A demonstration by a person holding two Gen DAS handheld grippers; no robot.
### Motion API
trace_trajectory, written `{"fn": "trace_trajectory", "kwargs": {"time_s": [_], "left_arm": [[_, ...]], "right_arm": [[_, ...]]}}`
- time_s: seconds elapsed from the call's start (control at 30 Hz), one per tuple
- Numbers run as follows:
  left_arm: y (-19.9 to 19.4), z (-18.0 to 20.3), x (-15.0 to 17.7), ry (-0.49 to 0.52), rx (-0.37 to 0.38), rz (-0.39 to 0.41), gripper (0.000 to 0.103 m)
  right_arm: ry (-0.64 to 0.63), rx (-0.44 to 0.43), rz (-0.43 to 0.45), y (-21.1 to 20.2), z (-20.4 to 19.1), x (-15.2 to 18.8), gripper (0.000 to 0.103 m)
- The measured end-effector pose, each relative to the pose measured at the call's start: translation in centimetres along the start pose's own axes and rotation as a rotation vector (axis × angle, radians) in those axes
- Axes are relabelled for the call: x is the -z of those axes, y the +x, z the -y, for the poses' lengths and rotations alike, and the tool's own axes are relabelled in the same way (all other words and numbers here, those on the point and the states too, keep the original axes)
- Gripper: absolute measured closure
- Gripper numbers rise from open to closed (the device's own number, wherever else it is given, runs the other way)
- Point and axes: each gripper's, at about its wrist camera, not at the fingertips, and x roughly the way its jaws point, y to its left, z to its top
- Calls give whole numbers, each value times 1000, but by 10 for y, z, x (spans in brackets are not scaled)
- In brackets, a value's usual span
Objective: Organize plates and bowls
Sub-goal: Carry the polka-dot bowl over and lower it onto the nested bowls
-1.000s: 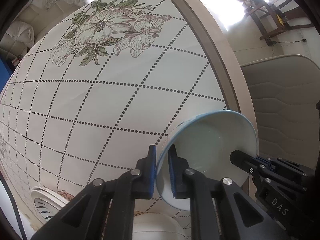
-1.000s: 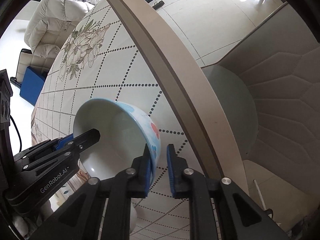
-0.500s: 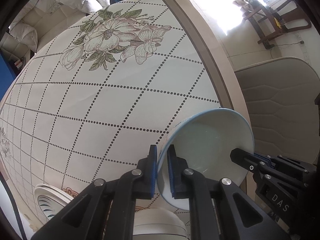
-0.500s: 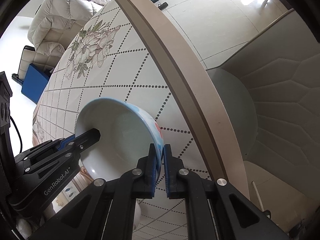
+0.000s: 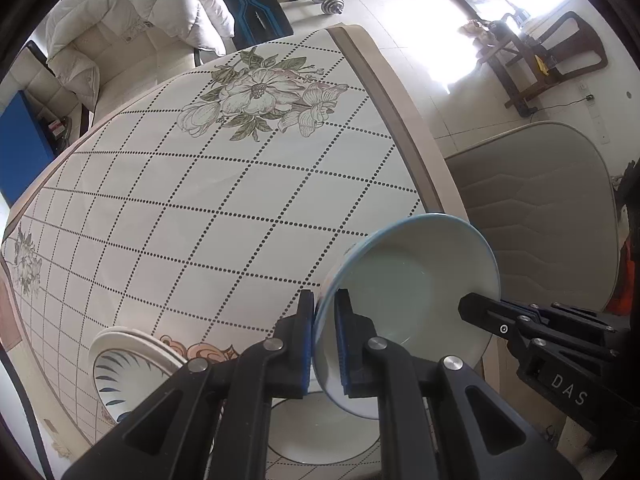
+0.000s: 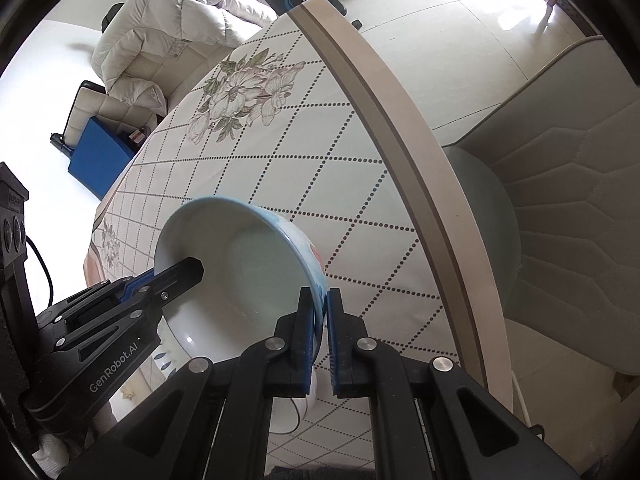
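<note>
A white bowl with a blue rim (image 5: 416, 292) is held in the air above the table, gripped from both sides. My left gripper (image 5: 325, 336) is shut on its near rim. My right gripper (image 6: 321, 332) is shut on the opposite rim of the bowl (image 6: 248, 272); it shows in the left wrist view as a black arm (image 5: 520, 320) at the right. A stack of plates with blue leaf marks (image 5: 128, 364) lies at the table's near left. A white bowl (image 5: 320, 432) sits on the table under the held one.
The round table (image 5: 200, 208) has a cloth with dotted diamonds and flowers and a beige edge (image 6: 404, 128). A grey padded chair (image 5: 540, 216) stands at the right. A white sofa (image 5: 120, 32), a blue box and gym gear lie beyond.
Both grippers have lifted the bowl higher above the table. The right gripper closed onto the rim. More of the plate stack and the floor beyond has come into view.
</note>
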Motion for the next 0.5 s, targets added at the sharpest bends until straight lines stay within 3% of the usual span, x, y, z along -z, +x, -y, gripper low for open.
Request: {"fn": "trace_trajectory", "kwargs": {"time_s": [0.27, 0.5], "left_arm": [[-18, -18, 53, -30, -17, 20, 95], [-11, -37, 95, -70, -20, -5, 95]], "right_arm": [[-52, -23, -5, -10, -26, 52, 95], [-101, -23, -49, 9, -44, 93, 95]]}}
